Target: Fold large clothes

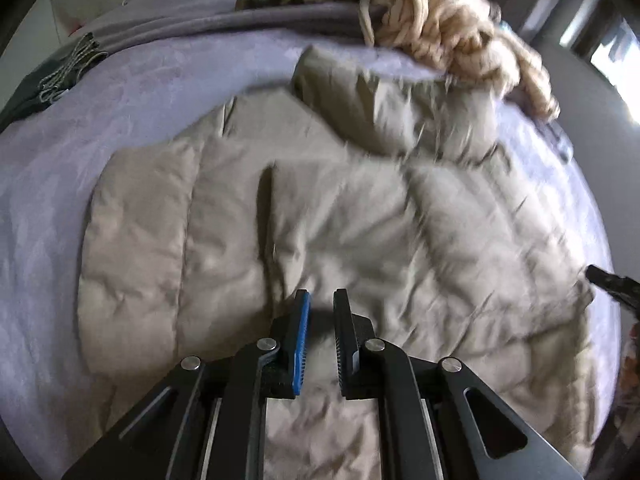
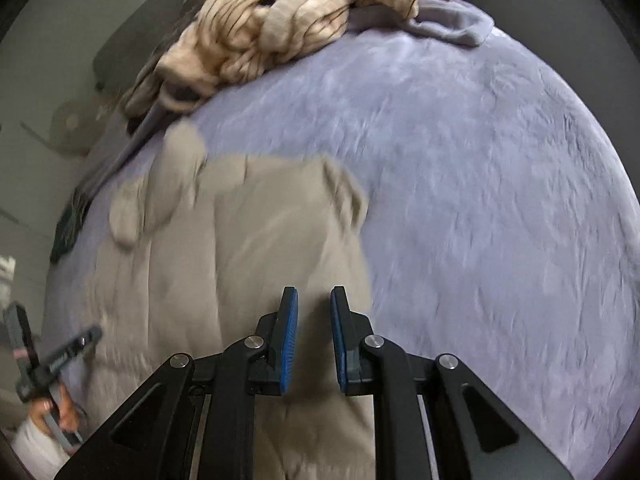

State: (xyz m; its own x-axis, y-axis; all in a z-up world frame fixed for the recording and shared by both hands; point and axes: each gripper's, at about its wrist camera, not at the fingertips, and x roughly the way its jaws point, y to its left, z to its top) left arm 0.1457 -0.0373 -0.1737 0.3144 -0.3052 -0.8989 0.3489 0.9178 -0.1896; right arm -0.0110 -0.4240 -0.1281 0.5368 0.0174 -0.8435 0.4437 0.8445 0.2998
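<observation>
My beige quilted jacket (image 1: 320, 216) lies flat on the lavender bed cover (image 1: 52, 184), its long axis running side to side across the left wrist view. One sleeve (image 1: 384, 108) is folded over at the far side, pointing toward the heap of cream knit (image 1: 452, 36) at the edge of the bed. The jacket's shell is smooth, puffy and crinkled, stitched into broad padded panels; the cover beneath is soft and fuzzy.

My left gripper (image 1: 322, 300) hangs just above the jacket's middle, jaws drawn in to a narrow gap with nothing between them. My right gripper (image 2: 314, 296) hovers over the jacket's edge (image 2: 360, 272), where beige meets lavender, jaws also nearly closed and empty. No fabric is pinched in either.
</observation>
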